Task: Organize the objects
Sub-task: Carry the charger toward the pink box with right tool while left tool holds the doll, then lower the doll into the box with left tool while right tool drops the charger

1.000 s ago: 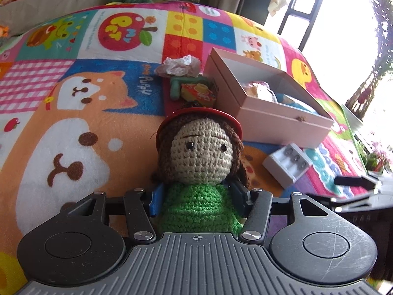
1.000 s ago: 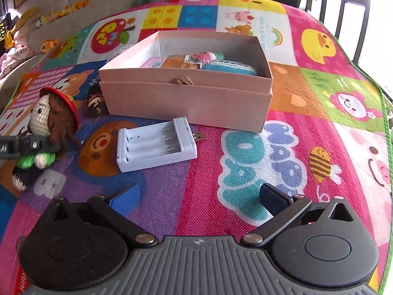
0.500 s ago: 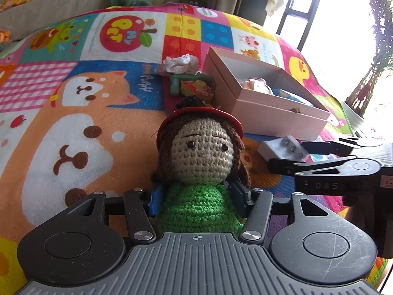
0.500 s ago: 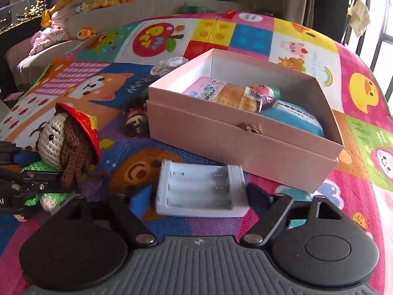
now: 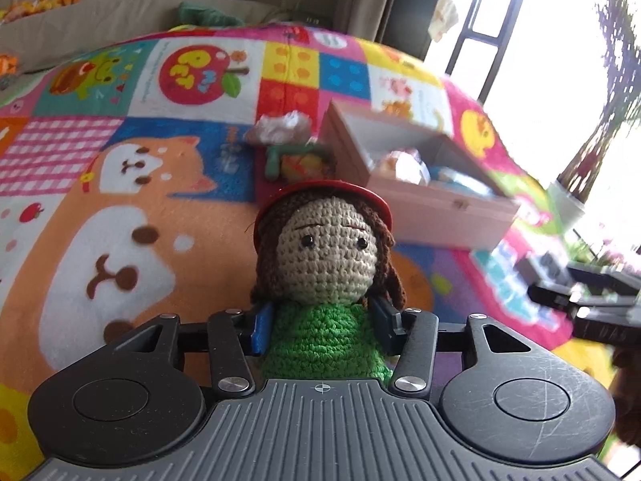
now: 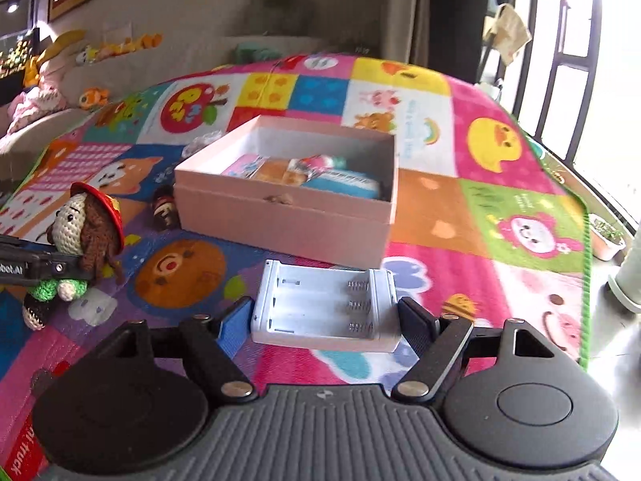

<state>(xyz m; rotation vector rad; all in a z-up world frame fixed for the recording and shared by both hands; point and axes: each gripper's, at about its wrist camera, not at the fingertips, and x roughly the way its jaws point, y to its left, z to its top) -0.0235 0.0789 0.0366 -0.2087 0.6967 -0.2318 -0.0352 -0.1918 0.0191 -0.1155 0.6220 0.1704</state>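
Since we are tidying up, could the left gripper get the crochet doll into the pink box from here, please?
Probably yes: the left gripper is closing on the crochet doll, the pink box is open-topped, and nothing lies between them on the mat.

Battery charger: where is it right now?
In the right wrist view the white battery charger sits between the right gripper fingers, lifted off the mat, just in front of the pink box.

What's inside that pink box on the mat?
The pink box holds a pink packet, a wrapped bread-like snack and a blue package. Whatever lies beneath them, or behind the near wall, is hidden.
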